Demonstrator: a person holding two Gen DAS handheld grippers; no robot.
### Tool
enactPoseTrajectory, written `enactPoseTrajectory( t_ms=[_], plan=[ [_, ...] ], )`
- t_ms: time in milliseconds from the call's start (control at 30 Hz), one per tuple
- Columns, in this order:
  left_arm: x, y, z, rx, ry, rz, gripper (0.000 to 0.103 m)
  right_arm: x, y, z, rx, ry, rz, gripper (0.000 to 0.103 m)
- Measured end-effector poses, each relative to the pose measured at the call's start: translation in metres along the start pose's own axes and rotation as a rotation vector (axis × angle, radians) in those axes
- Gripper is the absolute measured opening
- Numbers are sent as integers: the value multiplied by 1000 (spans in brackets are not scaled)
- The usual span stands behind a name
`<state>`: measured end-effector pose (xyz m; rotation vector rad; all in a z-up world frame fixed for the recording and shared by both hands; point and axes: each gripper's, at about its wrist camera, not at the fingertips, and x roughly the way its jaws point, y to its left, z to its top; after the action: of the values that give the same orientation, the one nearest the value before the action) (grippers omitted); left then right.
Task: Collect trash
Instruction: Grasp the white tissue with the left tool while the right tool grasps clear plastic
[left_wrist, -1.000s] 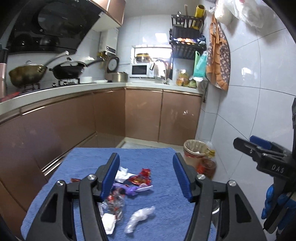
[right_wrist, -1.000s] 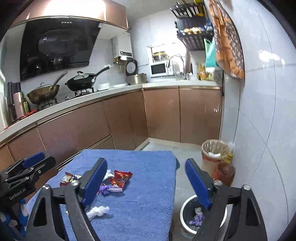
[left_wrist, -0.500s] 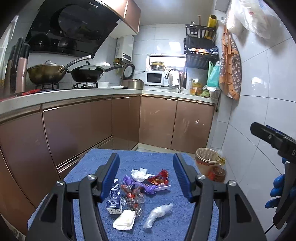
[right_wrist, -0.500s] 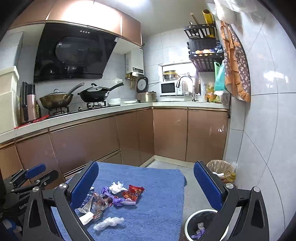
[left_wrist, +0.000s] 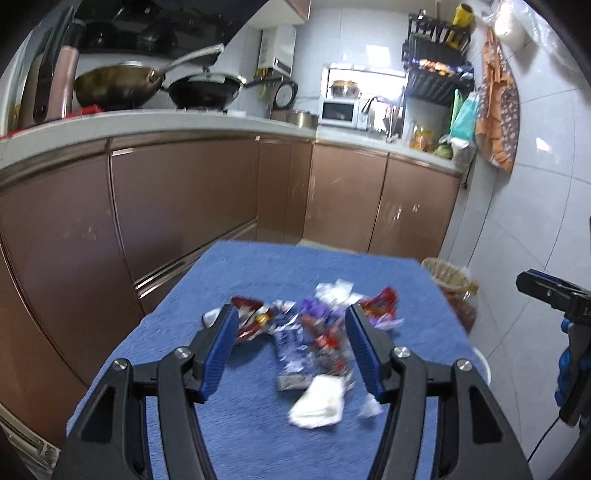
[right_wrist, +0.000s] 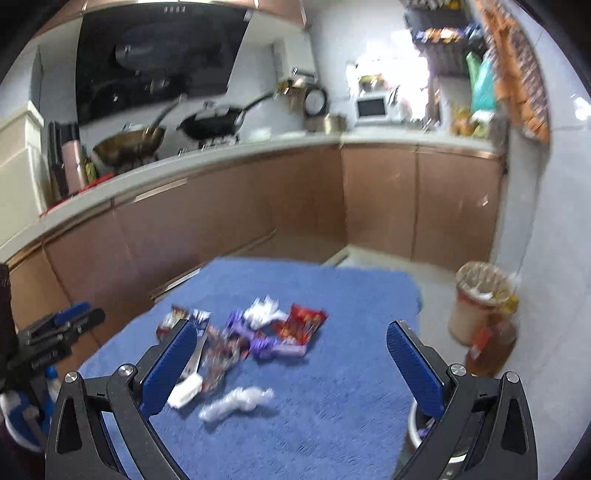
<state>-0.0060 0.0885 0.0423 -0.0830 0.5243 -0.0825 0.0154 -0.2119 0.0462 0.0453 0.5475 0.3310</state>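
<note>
A pile of trash lies on the blue cloth (left_wrist: 258, 424) of a small table: a red snack wrapper (right_wrist: 301, 324), a purple wrapper (right_wrist: 264, 344), a crumpled white tissue (right_wrist: 263, 314), a white paper wad (left_wrist: 319, 404), a small blue carton (left_wrist: 291, 354) and a clear plastic twist (right_wrist: 236, 404). My left gripper (left_wrist: 290, 356) is open and empty, hovering above the pile's near side. My right gripper (right_wrist: 291, 367) is open wide and empty, above the cloth (right_wrist: 332, 406) to the right of the pile. A small white bin (right_wrist: 415, 435) with wrappers inside stands below the table's right edge.
A lined wicker wastebasket (right_wrist: 476, 299) and an amber bottle (right_wrist: 491, 349) stand on the floor by the tiled right wall. Brown kitchen cabinets (left_wrist: 184, 206) run along the left and back. Two woks (left_wrist: 207, 88) sit on the stove.
Both grippers have dropped lower and tilted down toward the table. The trash pile now looks larger and nearer, lying between my left fingers. Both views are motion-blurred.
</note>
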Motion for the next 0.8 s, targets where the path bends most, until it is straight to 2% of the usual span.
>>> enactPoseTrajectory(
  t_ms=[100, 167, 267, 333, 567, 700, 800],
  plan=[
    [15, 10, -15, -32, 67, -71, 58, 32, -1, -17, 4, 94, 66, 100],
    [27, 8, -30, -33, 114, -93, 58, 56, -3, -30, 25, 163, 111, 96],
    [60, -2, -59, -35, 227, -133, 58, 89, -1, -49, 39, 254, 156, 91],
    [77, -8, -72, -32, 278, -135, 58, 111, 0, -63, 44, 319, 185, 87],
    [117, -16, -87, -58, 360, -161, 56, 153, 1, -84, 62, 417, 237, 79],
    [131, -19, -94, -52, 400, -170, 38, 168, 4, -91, 49, 450, 266, 66],
    [131, -18, -95, -41, 394, -158, 27, 171, 4, -94, 63, 446, 306, 56]
  ],
)
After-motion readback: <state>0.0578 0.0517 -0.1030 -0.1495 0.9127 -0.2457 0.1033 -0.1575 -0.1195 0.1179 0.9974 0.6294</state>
